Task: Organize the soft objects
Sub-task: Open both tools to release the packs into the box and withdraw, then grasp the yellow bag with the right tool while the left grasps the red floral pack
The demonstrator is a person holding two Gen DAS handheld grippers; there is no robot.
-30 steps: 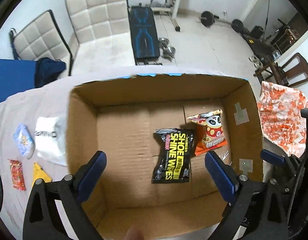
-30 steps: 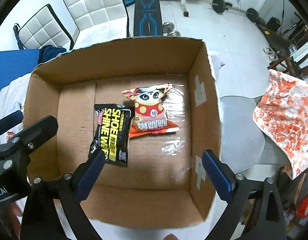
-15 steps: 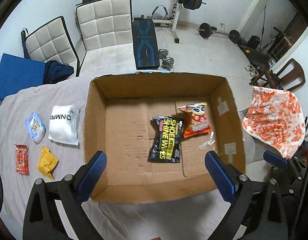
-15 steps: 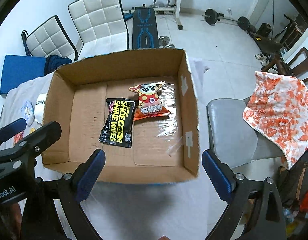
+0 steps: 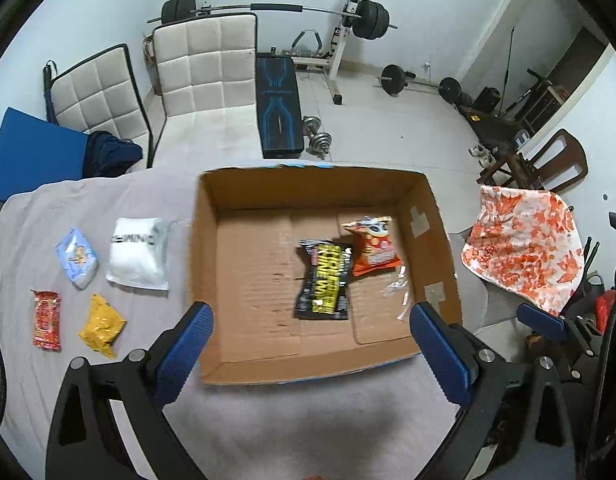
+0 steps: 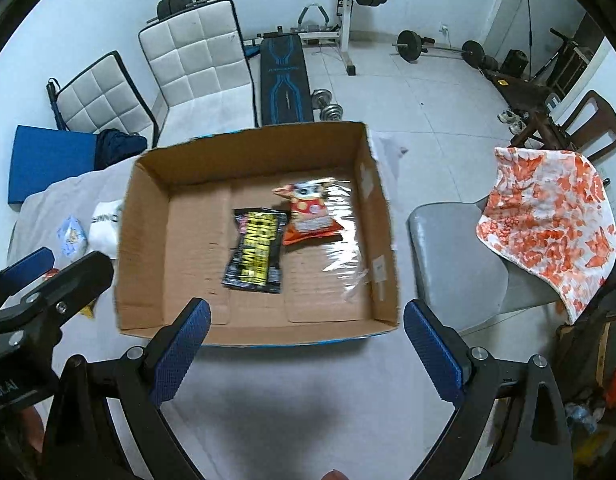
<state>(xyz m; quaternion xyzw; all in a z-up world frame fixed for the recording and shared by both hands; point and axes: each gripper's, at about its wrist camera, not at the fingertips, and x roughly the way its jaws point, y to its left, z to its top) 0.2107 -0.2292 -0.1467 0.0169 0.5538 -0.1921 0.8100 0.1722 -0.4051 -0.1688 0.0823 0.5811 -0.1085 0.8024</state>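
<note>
An open cardboard box (image 5: 244, 264) (image 6: 148, 240) sits on the grey-covered table. Inside lie a black-and-yellow shoe-wipes pack (image 5: 324, 280) (image 6: 258, 250) and an orange panda snack bag (image 5: 374, 246) (image 6: 310, 214). Left of the box lie a white pouch (image 5: 138, 254), a light blue pack (image 5: 77, 256), a yellow pack (image 5: 102, 326) and a red pack (image 5: 46, 320). My left gripper (image 5: 308, 352) is open and empty, above the box's near edge. My right gripper (image 6: 306, 344) is open and empty, near the box's front wall.
A grey chair seat (image 6: 456, 256) with an orange-patterned cloth (image 6: 548, 216) stands right of the table. White padded chairs (image 5: 204, 76), a blue mat (image 5: 36, 156) and a weight bench (image 5: 278, 108) lie beyond the table's far edge.
Both grippers have pulled back and up from over the box; the box now looks smaller and the packs left of it are in view. Both stay open and empty.
</note>
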